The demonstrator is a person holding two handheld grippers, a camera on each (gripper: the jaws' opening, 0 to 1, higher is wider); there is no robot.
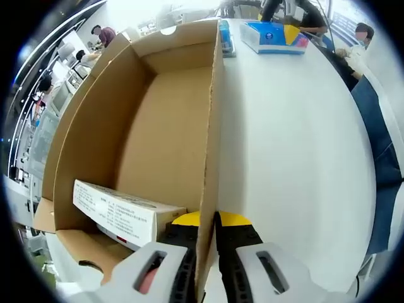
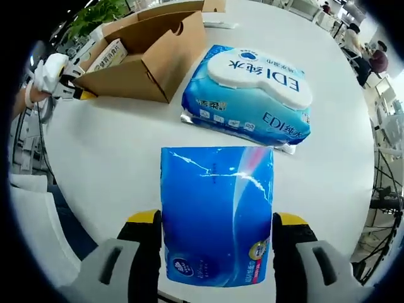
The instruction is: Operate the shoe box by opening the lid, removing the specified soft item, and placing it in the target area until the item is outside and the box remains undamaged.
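Both grippers were gripping.
My left gripper (image 1: 207,243) pinched the cardboard box (image 1: 158,126) wall; my right gripper (image 2: 216,243) clasped the glossy tissue pack (image 2: 216,211) beside a wipes pack (image 2: 252,95).

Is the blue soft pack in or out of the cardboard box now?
Out. The blue soft pack lies on the white table between the right gripper fingers, apart from the open cardboard box.

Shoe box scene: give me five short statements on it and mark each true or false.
1. The left gripper is clamped on the cardboard box wall. True.
2. The box is empty. False: a white carton lies inside.
3. The right gripper straddles the blue soft pack. True.
4. The wet wipes pack sits inside the box. False: it lies on the white table beside it.
5. The table is black. False: white.
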